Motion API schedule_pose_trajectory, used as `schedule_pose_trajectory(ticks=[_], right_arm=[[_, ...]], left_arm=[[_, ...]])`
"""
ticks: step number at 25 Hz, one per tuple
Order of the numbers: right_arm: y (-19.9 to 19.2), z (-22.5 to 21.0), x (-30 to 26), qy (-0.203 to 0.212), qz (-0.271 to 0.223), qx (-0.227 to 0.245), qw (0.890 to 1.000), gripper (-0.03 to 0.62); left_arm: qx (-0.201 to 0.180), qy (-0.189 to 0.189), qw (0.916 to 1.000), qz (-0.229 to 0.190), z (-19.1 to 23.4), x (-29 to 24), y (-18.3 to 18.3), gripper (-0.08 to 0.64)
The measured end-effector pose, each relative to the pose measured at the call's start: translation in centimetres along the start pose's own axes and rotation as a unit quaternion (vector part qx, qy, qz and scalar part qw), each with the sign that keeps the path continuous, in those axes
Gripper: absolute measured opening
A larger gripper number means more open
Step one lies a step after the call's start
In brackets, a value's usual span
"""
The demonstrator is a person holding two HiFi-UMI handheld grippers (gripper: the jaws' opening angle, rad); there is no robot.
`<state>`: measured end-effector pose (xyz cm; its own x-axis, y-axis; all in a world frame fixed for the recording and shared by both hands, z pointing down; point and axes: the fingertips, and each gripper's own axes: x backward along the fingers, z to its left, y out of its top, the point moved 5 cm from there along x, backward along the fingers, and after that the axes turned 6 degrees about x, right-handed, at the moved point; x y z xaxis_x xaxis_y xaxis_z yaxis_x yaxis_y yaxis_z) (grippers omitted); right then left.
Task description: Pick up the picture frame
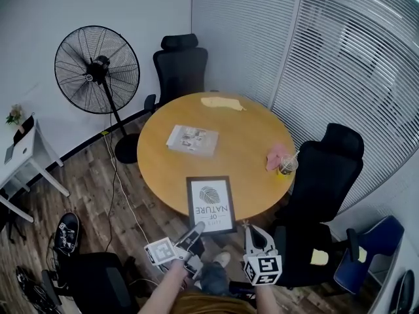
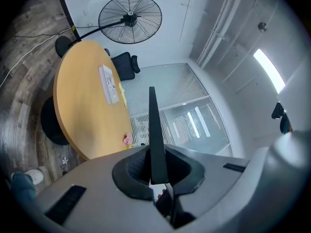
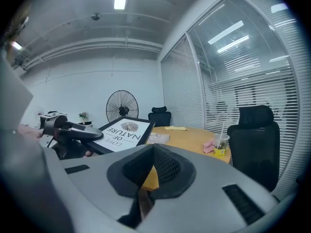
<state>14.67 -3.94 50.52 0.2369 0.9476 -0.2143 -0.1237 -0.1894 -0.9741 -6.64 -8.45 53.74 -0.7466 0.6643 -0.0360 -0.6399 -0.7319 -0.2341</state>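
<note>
The picture frame (image 1: 211, 205) is black with a white print of a fingerprint and lettering. It hangs over the near edge of the round table, tilted. My left gripper (image 1: 196, 229) is shut on its near left corner. In the left gripper view the frame's thin black edge (image 2: 152, 130) stands between the pads (image 2: 131, 171). The right gripper view shows the frame (image 3: 121, 130) with my left gripper (image 3: 92, 135) clamped on it. My right gripper (image 1: 249, 231) sits just right of the frame's near corner, apart from it; its jaws (image 3: 153, 154) look shut with nothing in them.
The round wooden table (image 1: 249, 136) carries a booklet (image 1: 192, 139), a yellow cloth (image 1: 222, 103), a pink object (image 1: 276, 156) and a cup with a straw (image 1: 287, 167). Black chairs (image 1: 180, 64) (image 1: 324, 169) stand around it. A floor fan (image 1: 97, 67) and white desk (image 1: 26, 152) are at left.
</note>
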Motion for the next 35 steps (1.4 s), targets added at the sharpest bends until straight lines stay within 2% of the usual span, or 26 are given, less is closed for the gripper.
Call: schedule_pose_trajectory(ticks=[2, 5, 7, 8, 10, 12, 14, 15, 16, 18, 19, 20, 21, 23, 26, 27, 28, 29, 31, 33, 35], right_arm=[[0.2, 0.2, 0.1, 0.0, -0.002, 0.002, 1.0, 0.012], [0.2, 0.3, 0.2, -0.003, -0.001, 0.003, 1.0, 0.012], [0.1, 0.3, 0.3, -0.006, 0.0, 0.002, 1.0, 0.012], [0.1, 0.3, 0.4, -0.007, 0.0, 0.001, 1.0, 0.012], [0.0, 0.4, 0.5, -0.01, 0.0, 0.001, 1.0, 0.012], [0.1, 0.5, 0.5, -0.011, 0.002, 0.001, 1.0, 0.012], [0.0, 0.5, 0.4, -0.013, 0.003, 0.0, 1.0, 0.012], [0.0, 0.5, 0.4, -0.014, 0.004, 0.0, 1.0, 0.012], [0.0, 0.5, 0.5, -0.015, 0.004, 0.0, 1.0, 0.012], [0.1, 0.6, 0.4, -0.017, 0.003, 0.0, 1.0, 0.012], [0.1, 0.7, 0.4, -0.016, 0.003, 0.0, 1.0, 0.012], [0.1, 0.8, 0.3, -0.016, 0.003, 0.001, 1.0, 0.012], [0.2, 0.9, 0.2, -0.016, 0.003, 0.002, 1.0, 0.012], [0.4, 1.0, 0.3, -0.016, 0.003, 0.004, 1.0, 0.012], [0.5, 1.1, 0.3, -0.017, 0.004, 0.003, 1.0, 0.012], [0.6, 1.0, 0.3, -0.018, 0.005, 0.002, 1.0, 0.012], [0.6, 1.0, 0.3, -0.019, 0.005, 0.001, 1.0, 0.012], [0.5, 0.9, 0.3, -0.019, 0.006, 0.001, 1.0, 0.012], [0.3, 0.9, 0.3, -0.02, 0.008, 0.001, 1.0, 0.012], [0.1, 0.9, 0.3, -0.023, 0.011, 0.001, 1.0, 0.012], [0.1, 0.9, 0.4, -0.024, 0.012, 0.001, 1.0, 0.012]], left_arm=[[0.004, -0.012, 0.9999, -0.003, -0.6, 0.2, 0.1, 0.052], [-0.007, -0.007, 0.9999, -0.006, -0.6, 0.8, 0.6, 0.052], [-0.028, 0.027, 0.9992, -0.002, 0.2, 1.4, 0.9, 0.052], [-0.028, 0.027, 0.9992, -0.002, 0.3, 1.4, 1.0, 0.052], [-0.007, -0.005, 1.0, -0.002, -0.3, 1.1, 0.8, 0.052], [-0.008, 0.0, 1.0, -0.001, -0.2, 1.1, 1.0, 0.052], [0.028, -0.056, 0.998, -0.006, -1.3, 0.4, 0.8, 0.052], [0.038, -0.07, 0.9968, -0.007, -1.7, 0.2, 0.7, 0.052], [0.027, -0.053, 0.9982, -0.005, -1.3, 0.5, 0.9, 0.052], [-0.022, 0.026, 0.9994, 0.002, 0.5, 1.6, 1.4, 0.052], [-0.035, 0.048, 0.9982, 0.004, 1.0, 2.0, 1.6, 0.052], [-0.036, 0.051, 0.998, 0.005, 1.1, 2.0, 1.6, 0.052], [-0.025, 0.038, 0.999, 0.004, 0.8, 1.9, 1.5, 0.052], [0.013, -0.023, 0.9996, -0.001, -0.3, 1.3, 1.2, 0.052], [0.069, -0.104, 0.9922, -0.008, -2.0, 0.2, 0.7, 0.052], [0.078, -0.114, 0.9904, -0.009, -2.2, 0.1, 0.6, 0.052], [0.073, -0.108, 0.9915, -0.008, -2.1, 0.2, 0.7, 0.052], [0.053, -0.085, 0.995, -0.005, -1.6, 0.5, 0.9, 0.052], [0.009, -0.028, 0.9996, 0.0, -0.2, 1.3, 1.4, 0.052], [-0.026, 0.033, 0.9991, 0.004, 1.3, 2.1, 1.7, 0.052], [-0.039, 0.05, 0.998, 0.007, 1.6, 2.4, 1.8, 0.052]])
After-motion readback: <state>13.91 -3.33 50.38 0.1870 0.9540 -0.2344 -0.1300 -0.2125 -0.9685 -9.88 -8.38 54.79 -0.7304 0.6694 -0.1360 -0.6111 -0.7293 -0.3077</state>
